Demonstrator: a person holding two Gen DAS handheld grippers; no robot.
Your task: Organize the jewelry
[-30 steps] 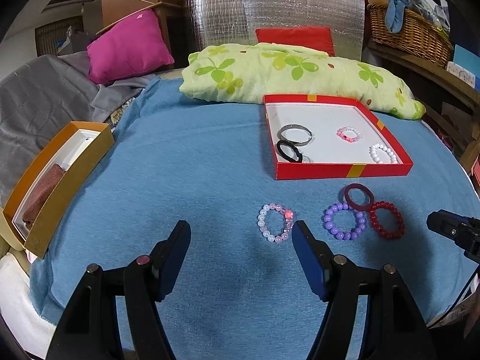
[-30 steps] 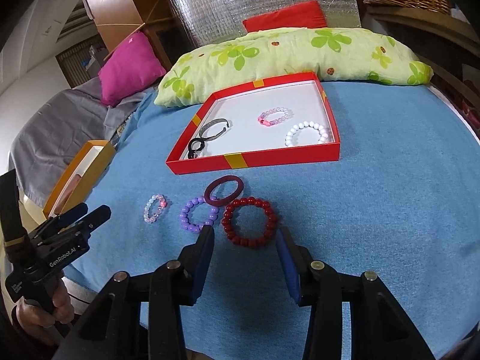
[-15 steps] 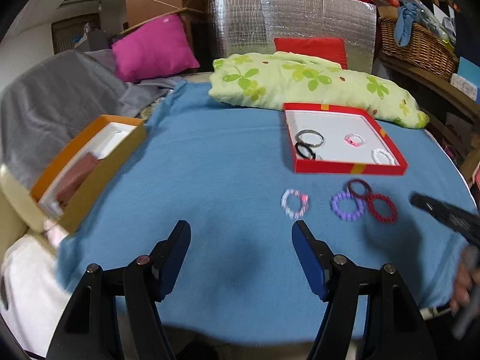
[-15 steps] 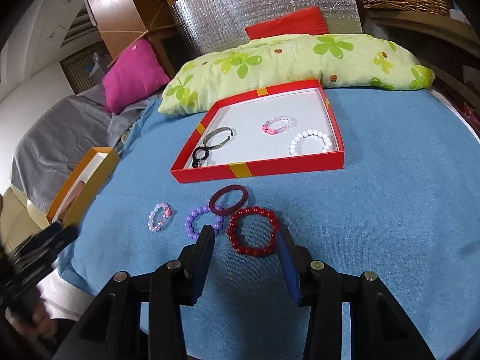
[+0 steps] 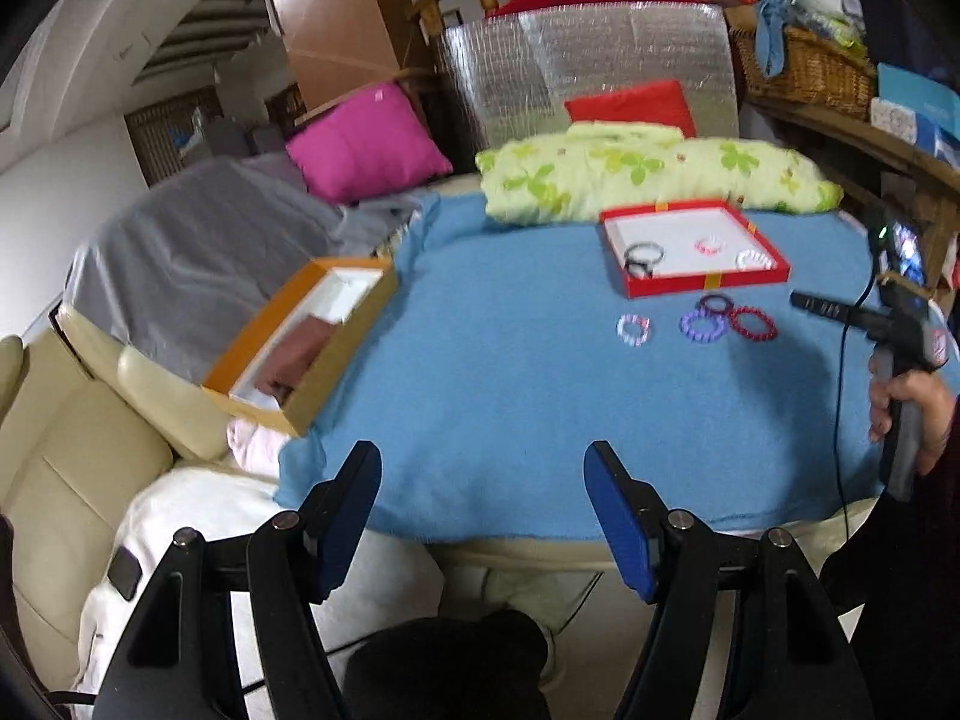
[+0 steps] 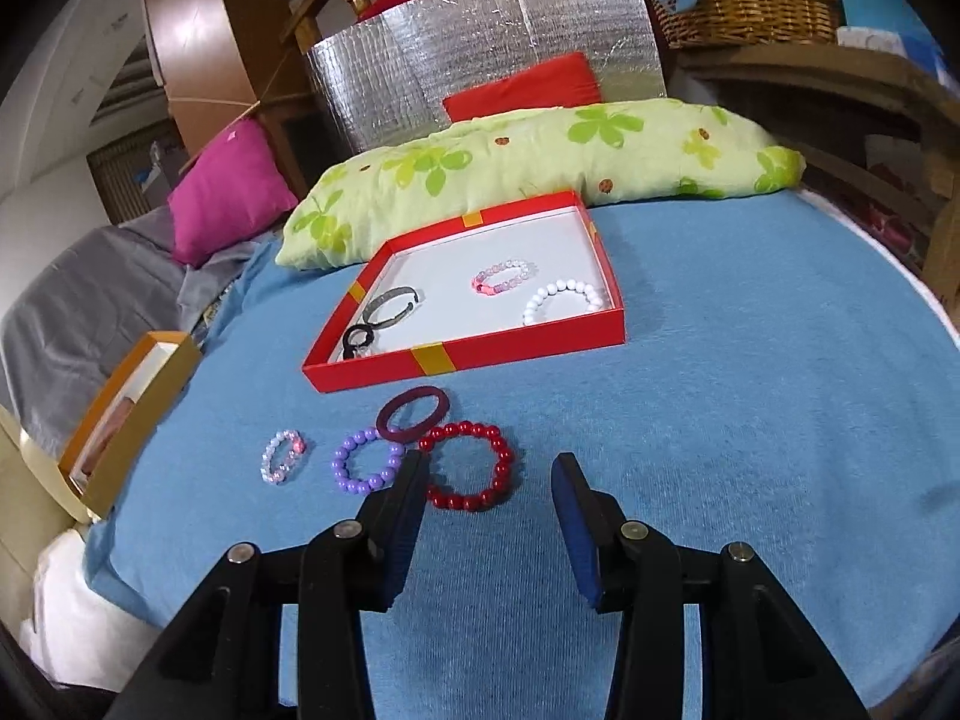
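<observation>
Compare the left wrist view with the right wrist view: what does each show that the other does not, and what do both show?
Only the left wrist view shows the right gripper from outside, held in the person's right hand, and the cream sofa. It also shows the left gripper, open. Only the right wrist view shows the right gripper's own open fingers just short of the red bead bracelet. Both show the red tray holding four bracelets, four more on the blue cloth, and the orange box.

Red box [image 6: 474, 354], blue cloth [image 6: 750, 420], purple bracelet [image 6: 366, 461], clover-patterned green pillow [image 6: 540, 162].
</observation>
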